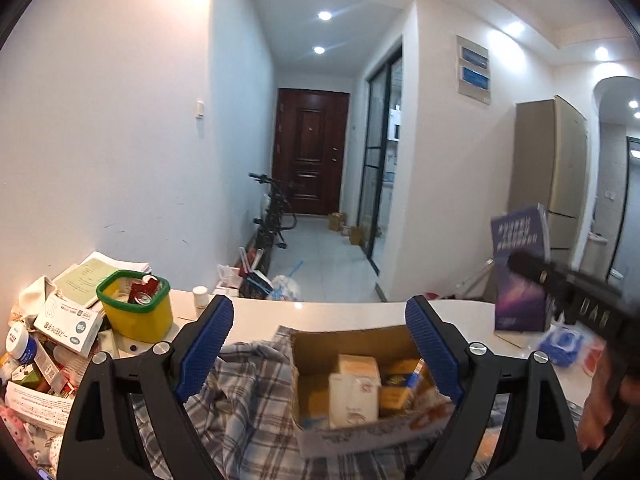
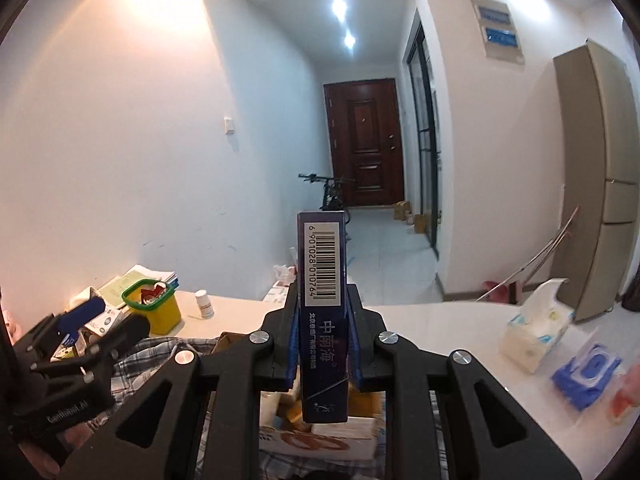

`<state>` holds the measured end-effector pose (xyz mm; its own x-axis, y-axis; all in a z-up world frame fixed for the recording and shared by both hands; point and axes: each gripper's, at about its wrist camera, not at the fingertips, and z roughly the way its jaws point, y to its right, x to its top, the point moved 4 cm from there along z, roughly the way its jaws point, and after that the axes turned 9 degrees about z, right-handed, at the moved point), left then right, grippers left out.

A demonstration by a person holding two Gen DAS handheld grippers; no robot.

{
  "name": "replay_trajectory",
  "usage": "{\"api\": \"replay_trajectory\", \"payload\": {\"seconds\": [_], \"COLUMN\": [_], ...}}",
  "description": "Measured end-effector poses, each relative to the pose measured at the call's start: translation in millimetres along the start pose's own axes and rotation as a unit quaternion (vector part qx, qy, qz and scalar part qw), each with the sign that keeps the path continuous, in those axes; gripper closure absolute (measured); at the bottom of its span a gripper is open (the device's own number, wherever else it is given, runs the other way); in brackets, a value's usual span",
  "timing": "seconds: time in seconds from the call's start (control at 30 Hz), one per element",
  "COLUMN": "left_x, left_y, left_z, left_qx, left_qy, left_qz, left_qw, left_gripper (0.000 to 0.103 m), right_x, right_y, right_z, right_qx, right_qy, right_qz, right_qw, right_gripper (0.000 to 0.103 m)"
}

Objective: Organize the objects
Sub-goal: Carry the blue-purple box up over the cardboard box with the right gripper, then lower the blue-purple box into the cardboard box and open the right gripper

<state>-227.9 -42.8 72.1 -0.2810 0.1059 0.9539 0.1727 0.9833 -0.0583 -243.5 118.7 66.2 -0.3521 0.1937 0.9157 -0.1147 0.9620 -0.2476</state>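
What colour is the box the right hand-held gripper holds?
Dark blue box, with a white barcode panel on its edge; clearest in the right wrist view.

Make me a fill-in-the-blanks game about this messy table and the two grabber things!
1. The right gripper is shut on a dark blue box with a black and white ____ on its side.
2. The left gripper has its fingers wide ____, with nothing held.
3. The yellow tub has a ____ rim.
4. The cardboard box sits on a ____ cloth.

Missing words: barcode; open; green; checked
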Motion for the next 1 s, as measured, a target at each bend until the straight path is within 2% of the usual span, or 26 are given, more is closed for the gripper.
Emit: {"api": "replay_trajectory", "payload": {"seconds": [0.1,0.13,0.2,0.27,0.37,0.53,0.73,1.0], "left_x": [-24,-37,-52,-57,-55,-59,-64,-61], "left_y": [-9,-11,-13,-15,-18,-19,-17,-16], "left_z": [7,13,31,36,34,30,39,34], "left_qx": [-0.009,-0.014,0.000,0.014,0.001,0.007,0.015,0.001], "left_qy": [0.002,-0.013,-0.057,-0.061,-0.054,-0.046,-0.055,-0.051], "left_qz": [-0.020,-0.024,-0.010,-0.010,-0.019,-0.016,-0.007,-0.020], "left_qw": [0.9998,0.9995,0.9983,0.9980,0.9984,0.9988,0.9983,0.9985], "left_gripper": [0.013,0.013,0.013,0.013,0.013,0.013,0.013,0.013], "right_x": [-18,-24,-34,-42,-52,-58,-67,-68], "right_y": [-6,-8,-7,0,7,14,4,3], "right_z": [28,37,48,57,69,71,80,81], "right_qx": [-0.006,-0.013,-0.009,0.000,0.015,0.004,0.018,0.031], "right_qy": [-0.018,-0.028,-0.041,-0.057,-0.090,-0.093,-0.113,-0.119], "right_qz": [-0.016,-0.029,-0.032,-0.006,0.016,0.009,-0.002,-0.001], "right_qw": [1.000,0.999,0.999,0.998,0.996,0.996,0.993,0.992], "right_gripper": [0.084,0.084,0.084,0.084,0.084,0.084,0.084,0.084]}}
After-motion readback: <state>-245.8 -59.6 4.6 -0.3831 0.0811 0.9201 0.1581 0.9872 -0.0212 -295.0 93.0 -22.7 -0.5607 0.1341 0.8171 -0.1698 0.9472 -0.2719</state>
